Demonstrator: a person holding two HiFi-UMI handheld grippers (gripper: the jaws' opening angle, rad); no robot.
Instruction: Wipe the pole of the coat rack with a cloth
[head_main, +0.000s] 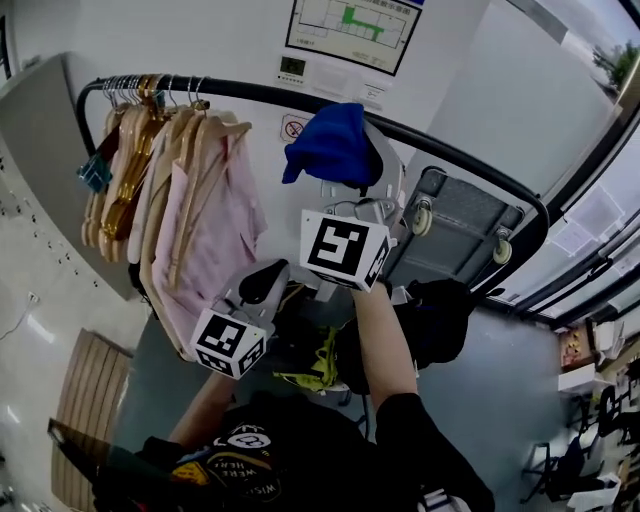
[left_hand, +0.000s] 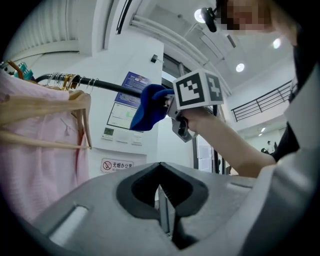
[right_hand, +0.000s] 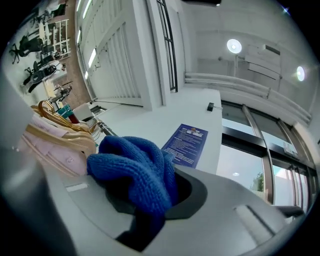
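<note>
The coat rack's black pole (head_main: 450, 150) runs from the upper left and curves down at the right. A blue cloth (head_main: 335, 145) is bunched against the pole near its middle, and my right gripper (head_main: 357, 185) is shut on it from below. In the right gripper view the blue cloth (right_hand: 137, 172) fills the jaws, with the pole (right_hand: 102, 127) just behind it. My left gripper (head_main: 262, 282) hangs lower, below the pole, shut and empty. From the left gripper view I see its closed jaws (left_hand: 161, 200), the pole (left_hand: 105, 85), the cloth (left_hand: 147, 107) and the right gripper (left_hand: 172, 107).
Wooden hangers (head_main: 130, 160) with pink garments (head_main: 215, 230) crowd the pole's left end, close to the cloth. A folded grey trolley (head_main: 455, 235) leans behind the rack at the right. A slatted wooden board (head_main: 90, 400) lies on the floor at the lower left. The wall carries notices (head_main: 350, 30).
</note>
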